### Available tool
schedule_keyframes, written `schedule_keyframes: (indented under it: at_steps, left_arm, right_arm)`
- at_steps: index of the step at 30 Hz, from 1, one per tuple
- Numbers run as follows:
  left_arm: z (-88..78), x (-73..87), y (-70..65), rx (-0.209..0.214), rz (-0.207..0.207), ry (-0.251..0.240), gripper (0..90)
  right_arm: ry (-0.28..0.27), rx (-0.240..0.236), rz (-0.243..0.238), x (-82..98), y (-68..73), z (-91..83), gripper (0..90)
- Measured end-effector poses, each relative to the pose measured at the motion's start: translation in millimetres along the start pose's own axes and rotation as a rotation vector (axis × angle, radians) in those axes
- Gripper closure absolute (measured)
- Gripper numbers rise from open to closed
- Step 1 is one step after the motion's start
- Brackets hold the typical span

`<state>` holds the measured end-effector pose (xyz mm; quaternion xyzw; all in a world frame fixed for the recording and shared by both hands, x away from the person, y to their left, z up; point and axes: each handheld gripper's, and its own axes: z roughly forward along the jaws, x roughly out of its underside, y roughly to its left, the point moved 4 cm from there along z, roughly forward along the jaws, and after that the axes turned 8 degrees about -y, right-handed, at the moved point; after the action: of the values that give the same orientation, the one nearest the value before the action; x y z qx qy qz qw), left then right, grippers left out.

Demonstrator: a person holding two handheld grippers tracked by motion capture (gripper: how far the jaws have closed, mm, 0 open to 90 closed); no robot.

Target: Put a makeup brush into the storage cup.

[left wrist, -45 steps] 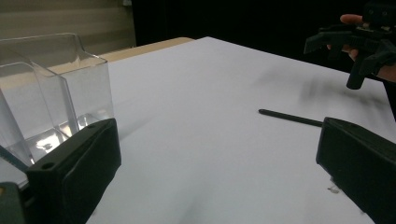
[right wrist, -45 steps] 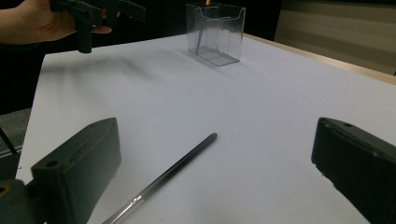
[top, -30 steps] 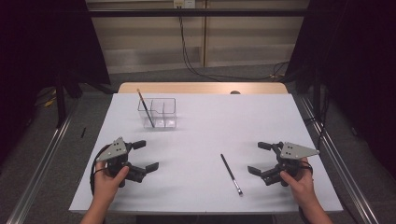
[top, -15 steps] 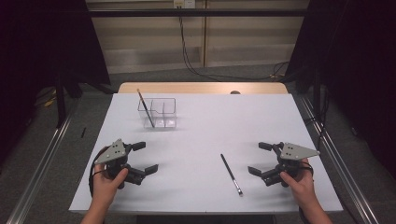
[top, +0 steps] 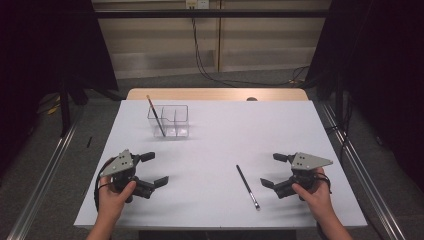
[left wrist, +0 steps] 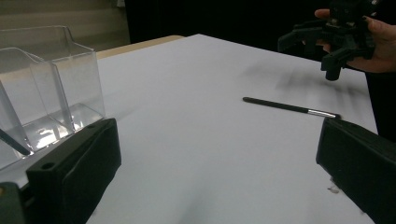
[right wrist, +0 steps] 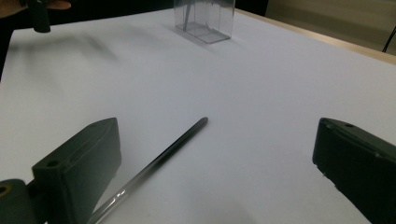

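1. I am taking the clear holder as my landmark. It is standing upright at the far left of the white table, and a brush is leaning in its leftmost compartment, handle tip poking above the rim, so I judge this to be a job of filing brushes into it.

2. I am watching the loose brush, which is lying flat on the table well to the near right of the holder, apart from everything. In the right gripper view it is running between the two black jaws toward the holder, its metal ferrule at the near end.

3. I am holding the right gripper just to the right of that brush, far from the holder, jaws spread wide and gripping nothing. It is sitting low beside the brush, which I read as lining up for a pinch along the handle.

4. I am keeping the left gripper on the near side of the holder, a little left of it, jaws also spread and empty. In its own view the holder is close at the left, so I judge this hand is placed to steady the holder or take a handover.

5. I am judging the next move delicate: the handle is thin and lying flat, so the jaws need to close squarely across it.
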<state>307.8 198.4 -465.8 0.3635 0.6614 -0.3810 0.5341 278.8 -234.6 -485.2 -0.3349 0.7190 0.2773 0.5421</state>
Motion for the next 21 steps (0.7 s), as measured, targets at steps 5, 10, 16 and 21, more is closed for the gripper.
schedule_keyframes:
  at_steps: [5, 10, 16, 21]
  left_arm:
    - [0.8, 1.8, -0.9, 0.007, 0.0, 0.01, 0.0]
    - [-0.6, 5.5, -2.7, 0.004, -0.008, 0.015, 0.0]
    - [-0.6, 7.1, -5.3, 0.01, -0.006, 0.024, 0.0]
    - [-1.3, 5.9, -6.0, 0.01, -0.007, 0.021, 0.0]
  right_arm:
    - [0.03, 0.003, 0.002, -2.2, 2.7, 6.7, 0.6]
    - [0.079, 0.013, 0.014, -2.2, 2.7, 13.2, 0.7]
    - [0.115, -0.003, 0.007, -4.5, 5.8, 21.7, 0.7]
    - [0.13, -0.016, 0.002, -6.3, 8.4, 26.0, 0.8]
